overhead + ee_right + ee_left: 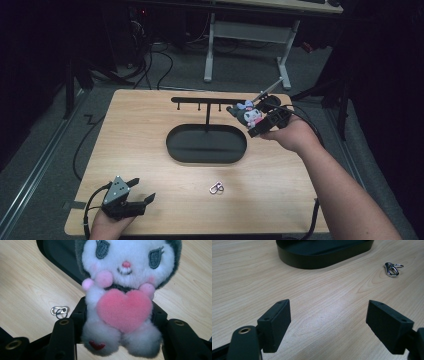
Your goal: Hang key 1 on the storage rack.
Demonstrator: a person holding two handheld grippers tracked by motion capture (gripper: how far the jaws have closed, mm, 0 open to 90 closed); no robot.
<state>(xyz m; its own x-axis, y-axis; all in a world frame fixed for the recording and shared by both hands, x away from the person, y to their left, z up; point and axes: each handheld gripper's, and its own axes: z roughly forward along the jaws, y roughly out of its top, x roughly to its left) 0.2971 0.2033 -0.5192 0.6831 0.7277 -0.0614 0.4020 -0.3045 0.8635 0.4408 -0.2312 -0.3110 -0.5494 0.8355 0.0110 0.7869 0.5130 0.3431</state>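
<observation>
1. Nearest the person, the left tool (134, 196) rests low at the front left corner of the desk (150, 165). Its jaws stand wide apart with nothing between them, as the left gripper view shows over bare wood. It can stay parked there, since the work in hand looks to belong to the other hand.

2. A small metal clasp with a ring (216, 188) lies loose on the desk in front of the tray, well apart from both tools. It seems to be the plush's hanging hardware, or a spare; I cannot tell which.

3. The black oval tray (176, 150) at mid-desk is the one container here. From above its floor looks bare. A post rises from it and carries a crossbar with short pegs (200, 101).

4. Farthest out, the right tool (255, 121) is clamped on a plush toy (125, 297), a white-faced figure with a dark hood and a pink heart. The right gripper view shows the jaws pressing its body from both sides. In the high view it is held up in the air at the right end of the crossbar.

5. The step in hand is probably hanging the plush on a peg.
   - Keep the grip firm but low on the body, so the head end stays free.
   - Approach the peg slowly.
   - Whether the plush has a loop is hidden, so check that first.
   - The soft body may slip or twist in the jaws.
</observation>
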